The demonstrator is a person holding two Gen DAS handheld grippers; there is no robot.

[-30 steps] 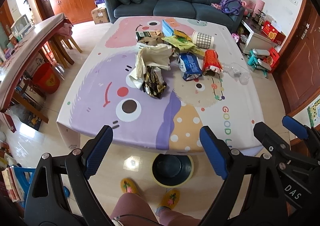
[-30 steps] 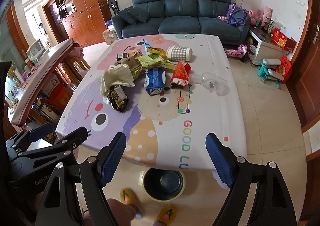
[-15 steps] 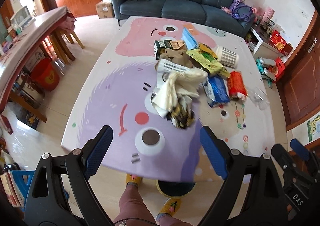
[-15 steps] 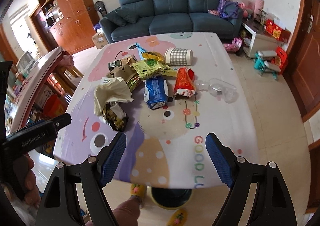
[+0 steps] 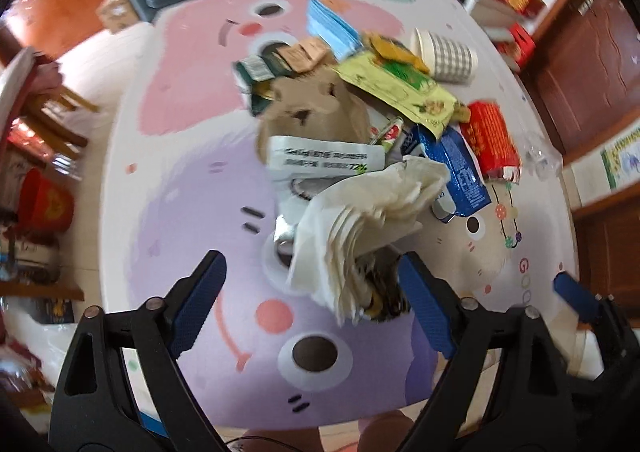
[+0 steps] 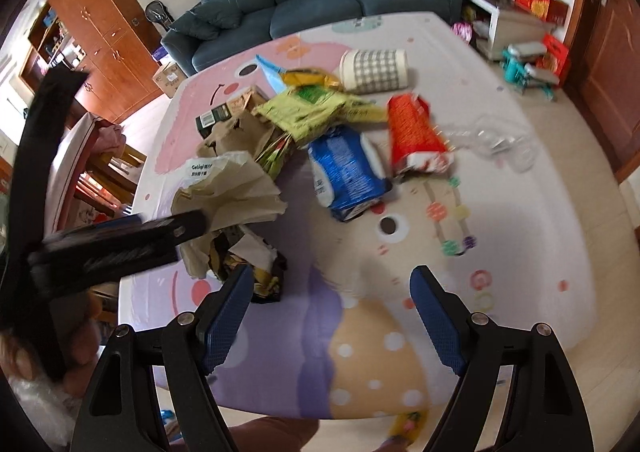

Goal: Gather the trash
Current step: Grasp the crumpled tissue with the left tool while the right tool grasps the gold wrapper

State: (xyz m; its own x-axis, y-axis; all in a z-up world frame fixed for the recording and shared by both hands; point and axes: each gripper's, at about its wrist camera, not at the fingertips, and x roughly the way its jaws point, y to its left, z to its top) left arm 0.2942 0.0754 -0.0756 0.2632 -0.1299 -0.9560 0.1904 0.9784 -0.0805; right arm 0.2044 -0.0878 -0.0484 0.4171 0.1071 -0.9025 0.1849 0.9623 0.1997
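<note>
A crumpled cream paper napkin wad is seen at twelve o'clock of the left gripper, on the cartoon-printed tablecloth. It is judged light, soft and compressible, best pinched at its bunched near edge. Both the left gripper's jaws and those of the right gripper are spread, empty.

2 wrist fisheyes angled down over the table, left nearer, sharing the trash pile
</note>
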